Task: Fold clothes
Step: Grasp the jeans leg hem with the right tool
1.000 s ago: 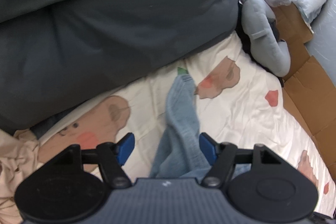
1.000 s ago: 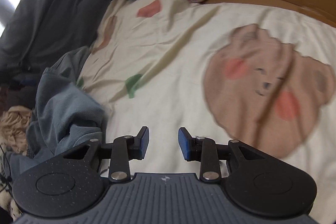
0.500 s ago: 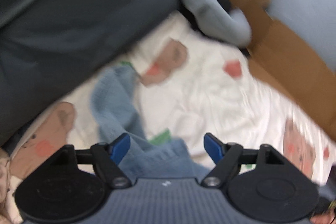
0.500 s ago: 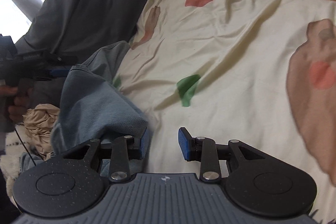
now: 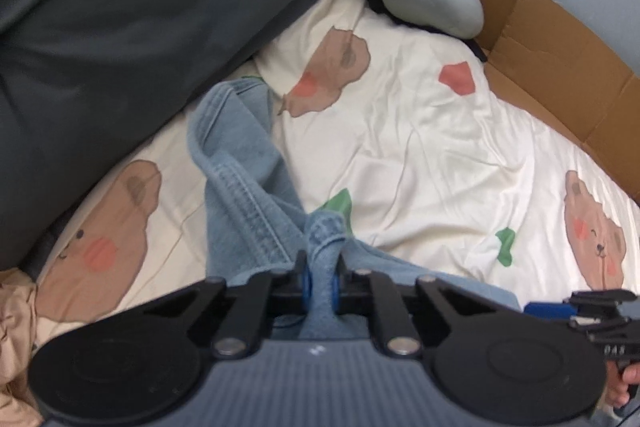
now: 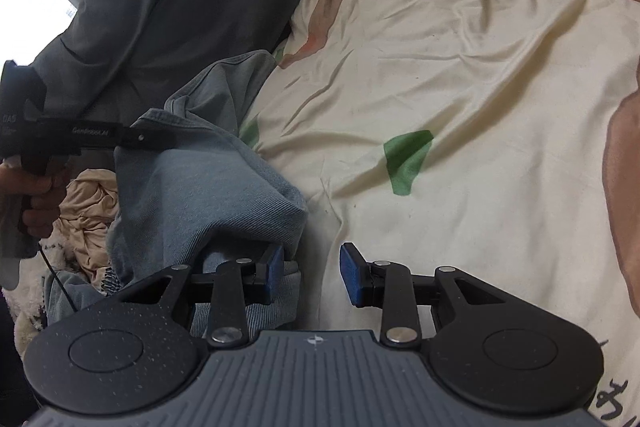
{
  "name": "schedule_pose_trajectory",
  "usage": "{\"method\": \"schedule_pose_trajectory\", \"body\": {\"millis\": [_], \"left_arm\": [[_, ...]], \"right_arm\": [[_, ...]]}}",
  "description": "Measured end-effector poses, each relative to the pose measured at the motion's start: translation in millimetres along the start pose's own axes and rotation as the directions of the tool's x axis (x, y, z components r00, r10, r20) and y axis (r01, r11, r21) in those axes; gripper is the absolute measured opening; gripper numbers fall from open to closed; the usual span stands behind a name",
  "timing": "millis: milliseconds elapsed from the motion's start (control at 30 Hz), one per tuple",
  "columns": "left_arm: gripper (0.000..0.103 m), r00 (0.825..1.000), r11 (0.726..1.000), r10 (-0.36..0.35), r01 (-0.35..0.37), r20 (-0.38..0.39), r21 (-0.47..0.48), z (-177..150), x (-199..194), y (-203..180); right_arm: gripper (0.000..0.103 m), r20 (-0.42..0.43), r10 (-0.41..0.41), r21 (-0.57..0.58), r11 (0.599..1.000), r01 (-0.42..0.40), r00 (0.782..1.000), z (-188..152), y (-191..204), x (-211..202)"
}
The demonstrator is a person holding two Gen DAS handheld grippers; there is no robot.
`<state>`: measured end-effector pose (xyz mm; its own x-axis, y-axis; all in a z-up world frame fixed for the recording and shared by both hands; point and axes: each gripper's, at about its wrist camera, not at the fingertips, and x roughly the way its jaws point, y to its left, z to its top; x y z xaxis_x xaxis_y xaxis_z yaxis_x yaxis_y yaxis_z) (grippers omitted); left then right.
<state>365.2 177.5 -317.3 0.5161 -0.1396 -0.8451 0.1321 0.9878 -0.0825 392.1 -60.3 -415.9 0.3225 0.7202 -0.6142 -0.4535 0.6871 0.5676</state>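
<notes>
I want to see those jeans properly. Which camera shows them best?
The left wrist view: the jeans stretch out along the bedsheet, seams visible, pinched by the left hand-held gripper. The right wrist view shows only a bunched heap.

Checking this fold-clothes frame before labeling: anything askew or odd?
The blue jeans are bunched and twisted, not flat on the bear-print sheet; the left gripper pinches a crumpled fold. The right gripper is open, holding nothing. A beige garment lies crumpled at the bed edge. No damage.

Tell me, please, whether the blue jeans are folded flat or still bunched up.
Bunched. The jeans lie crumpled on the bear sheet; the left gripper pinches a fold, and the right gripper is open beside them.
</notes>
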Motion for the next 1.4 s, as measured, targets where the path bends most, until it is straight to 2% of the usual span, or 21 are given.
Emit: {"method": "schedule_pose_trajectory", "body": {"millis": [300, 533, 767, 967, 1100, 1267, 1333, 1400], "left_arm": [[0.007, 1.000, 0.994, -0.001, 0.002, 0.015, -0.105, -35, -49, 35], [0.007, 1.000, 0.964, 0.010, -0.002, 0.029, -0.264, -69, -83, 77], [0.007, 0.997, 0.888, -0.005, 0.040, 0.077, -0.458, -112, -102, 111], [0.007, 0.992, 0.816, -0.007, 0.078, 0.125, -0.572, -149, -112, 126], [0.007, 0.988, 0.768, -0.010, 0.104, 0.151, -0.632, -166, -113, 132], [0.008, 0.985, 0.756, -0.012, 0.120, 0.170, -0.644, -176, -116, 133], [0.008, 0.984, 0.741, -0.015, 0.130, 0.177, -0.659, -183, -118, 135], [0.008, 0.984, 0.740, -0.021, 0.136, 0.179, -0.659, -187, -119, 135]], "right_arm": [[0.038, 0.000, 0.027, -0.039, 0.999, -0.027, 1.000, 33, 17, 24], [0.041, 0.000, 0.029, -0.135, 0.990, -0.029, 1.000, 81, 46, 57], [0.044, -0.068, 0.033, -0.200, 0.979, -0.046, 0.997, 117, 84, 89], [0.059, -0.158, 0.045, -0.264, 0.961, -0.086, 0.986, 139, 130, 124], [0.066, -0.216, 0.039, -0.309, 0.945, -0.106, 0.976, 145, 156, 156], [0.068, -0.282, 0.014, -0.347, 0.931, -0.115, 0.959, 139, 175, 195], [0.071, -0.305, 0.011, -0.354, 0.927, -0.124, 0.952, 135, 180, 205], [0.076, -0.330, 0.006, -0.365, 0.921, -0.134, 0.944, 130, 183, 216]]}}
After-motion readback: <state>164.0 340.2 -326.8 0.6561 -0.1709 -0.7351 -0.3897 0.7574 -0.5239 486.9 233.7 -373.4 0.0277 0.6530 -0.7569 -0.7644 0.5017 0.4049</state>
